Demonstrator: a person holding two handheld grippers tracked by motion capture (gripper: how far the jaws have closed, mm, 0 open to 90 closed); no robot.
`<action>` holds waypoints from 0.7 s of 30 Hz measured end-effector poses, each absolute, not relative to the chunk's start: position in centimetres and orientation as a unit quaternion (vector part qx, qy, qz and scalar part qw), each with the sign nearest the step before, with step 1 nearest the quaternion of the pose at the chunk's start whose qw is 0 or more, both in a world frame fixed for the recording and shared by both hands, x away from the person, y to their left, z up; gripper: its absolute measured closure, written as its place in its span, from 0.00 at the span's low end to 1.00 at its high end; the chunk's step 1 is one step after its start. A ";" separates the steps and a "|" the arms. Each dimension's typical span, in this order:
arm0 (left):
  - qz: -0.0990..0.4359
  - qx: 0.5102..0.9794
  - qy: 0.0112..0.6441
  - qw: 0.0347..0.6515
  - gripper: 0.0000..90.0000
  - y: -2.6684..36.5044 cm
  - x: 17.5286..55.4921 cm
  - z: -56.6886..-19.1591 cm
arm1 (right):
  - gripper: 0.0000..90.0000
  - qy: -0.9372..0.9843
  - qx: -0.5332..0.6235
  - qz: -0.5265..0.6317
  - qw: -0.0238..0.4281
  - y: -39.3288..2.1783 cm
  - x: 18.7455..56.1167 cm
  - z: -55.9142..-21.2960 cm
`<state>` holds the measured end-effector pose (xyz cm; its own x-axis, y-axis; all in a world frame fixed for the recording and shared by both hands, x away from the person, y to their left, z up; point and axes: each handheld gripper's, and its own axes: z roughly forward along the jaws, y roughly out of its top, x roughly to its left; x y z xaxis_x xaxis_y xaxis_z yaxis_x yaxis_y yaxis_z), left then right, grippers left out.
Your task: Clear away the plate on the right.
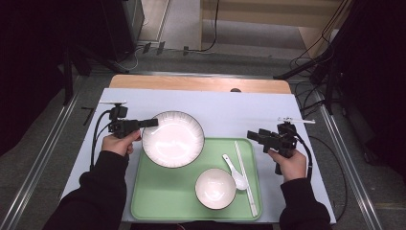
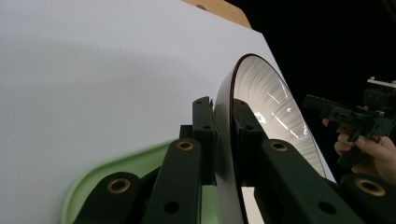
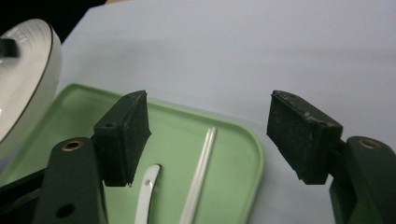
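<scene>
Nearest the person, on the pale green plastic tray [image 1: 163, 201], sits a small white ceramic bowl with a dark rim [image 1: 215, 188]. Just beside it lie a white ceramic soup spoon [image 1: 235, 172] and a pair of white chopsticks [image 1: 246, 177] along the tray's right side.

Farther up, the large white ribbed plate with a thin dark rim [image 1: 173, 139] is tilted, overlapping the tray's upper-left corner. The left gripper [image 1: 149, 123] is clenched on its left rim, one jaw on each face of the edge, as the left gripper view shows closely. The plate looks glazed, stiff, fairly heavy and breakable; held at one edge it will want to swing down and could slip on the smooth glaze, so a deep bite on the rim suits it best.

The right gripper [image 1: 254, 136] hovers released, jaws wide apart, above the tray's right edge, holding nothing.

Beyond lies the white table top [image 1: 230, 110].
</scene>
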<state>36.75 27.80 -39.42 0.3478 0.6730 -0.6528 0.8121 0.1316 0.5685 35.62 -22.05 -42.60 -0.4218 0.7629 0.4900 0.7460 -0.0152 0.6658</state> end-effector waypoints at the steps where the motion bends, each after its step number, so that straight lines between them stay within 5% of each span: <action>1: -0.071 0.657 0.566 0.493 0.93 28.0 36.6 -39.5 | 0.34 0.707 0.535 0.463 0.014 -22.1 35.5 -42.7; 11: -0.068 0.655 0.577 0.483 0.93 30.2 34.7 -41.4 | 0.33 0.728 0.530 0.429 0.075 -23.4 33.9 -43.2; 21: -0.064 0.670 0.578 0.461 0.93 30.1 33.9 -43.1 | 0.32 0.732 0.520 0.434 0.076 -24.9 32.5 -44.0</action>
<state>33.91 30.06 -43.05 0.3229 0.7162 -0.6187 0.8337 0.0942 0.5441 32.55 -24.89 -44.01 -0.4476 0.8269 0.3405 0.6957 0.0827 0.7136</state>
